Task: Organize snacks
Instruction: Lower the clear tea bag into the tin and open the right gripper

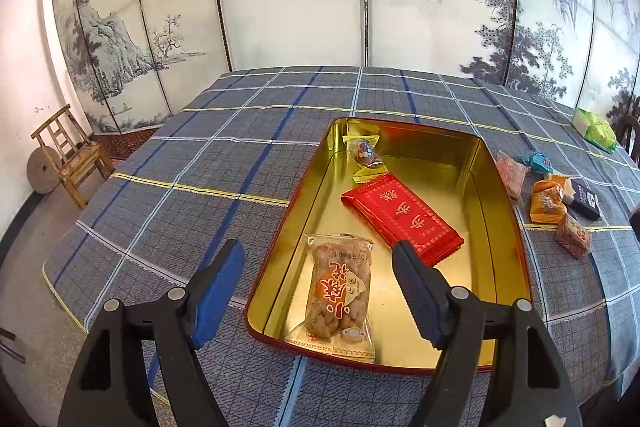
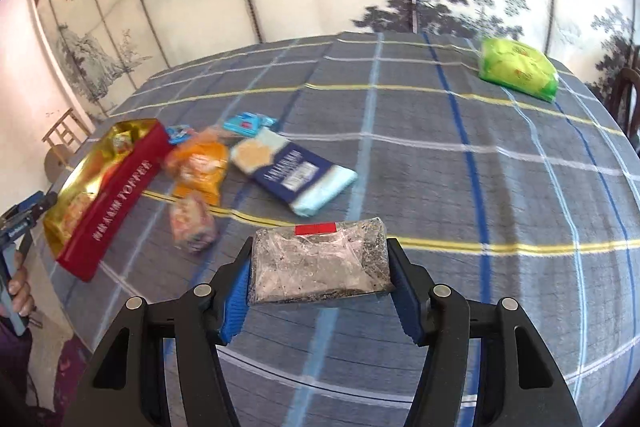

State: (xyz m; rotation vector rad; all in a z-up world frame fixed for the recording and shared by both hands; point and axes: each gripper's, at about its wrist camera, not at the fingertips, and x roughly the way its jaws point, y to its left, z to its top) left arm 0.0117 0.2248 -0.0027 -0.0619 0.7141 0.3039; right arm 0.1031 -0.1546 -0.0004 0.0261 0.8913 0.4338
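Black hand-held gripper (image 1: 319,287), blue ribbed pads (image 1: 218,293), silver rivets.

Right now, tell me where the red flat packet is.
Left wrist view: the red flat packet lies inside the gold tin, mid-tray, between the small wrapped candy and the clear twist-snack bag.
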